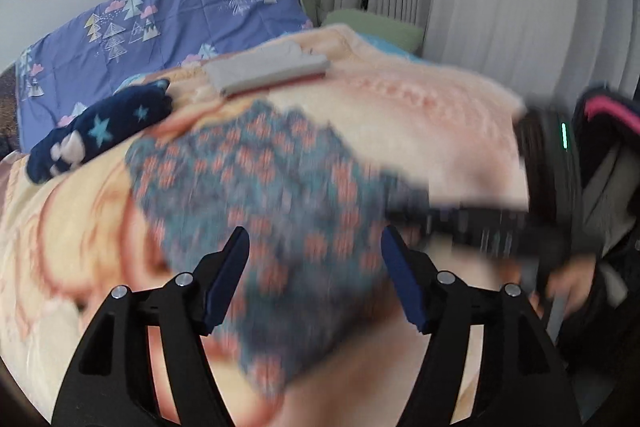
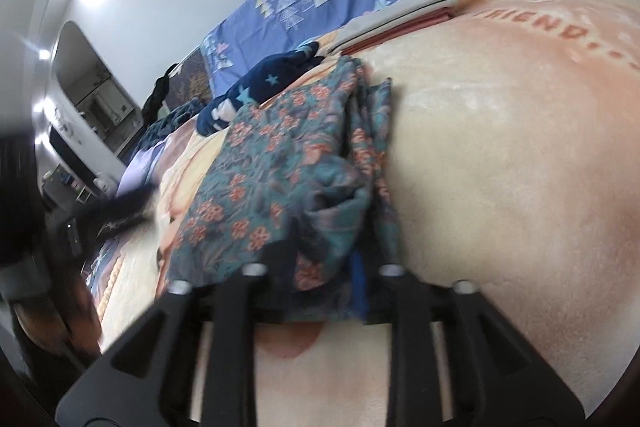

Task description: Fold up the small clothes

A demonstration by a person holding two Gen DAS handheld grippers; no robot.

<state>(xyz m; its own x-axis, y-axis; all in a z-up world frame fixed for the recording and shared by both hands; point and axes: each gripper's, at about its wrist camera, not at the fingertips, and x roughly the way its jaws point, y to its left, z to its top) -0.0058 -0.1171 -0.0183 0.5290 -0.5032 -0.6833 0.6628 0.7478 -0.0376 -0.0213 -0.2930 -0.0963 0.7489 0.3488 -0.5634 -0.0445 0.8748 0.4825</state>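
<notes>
From the left wrist, the left gripper [image 1: 316, 267] hung with jaws wide apart, holding nothing, over the floral garment [image 1: 256, 195] on the peach blanket [image 1: 420, 131]. From the right wrist, the right gripper [image 2: 320, 259] stood partly open — the garment's near edge lay between its jaws, grip unclear.

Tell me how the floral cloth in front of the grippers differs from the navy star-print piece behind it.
The floral cloth is teal with orange-red flowers; the navy star-print piece is dark blue with pale stars and white patches. The floral cloth lies spread out, one edge bunched; the navy piece sits as a small, longish heap. The floral cloth is nearest the fingers; the navy piece lies farther back. Both rest on the peach blanket.
</notes>
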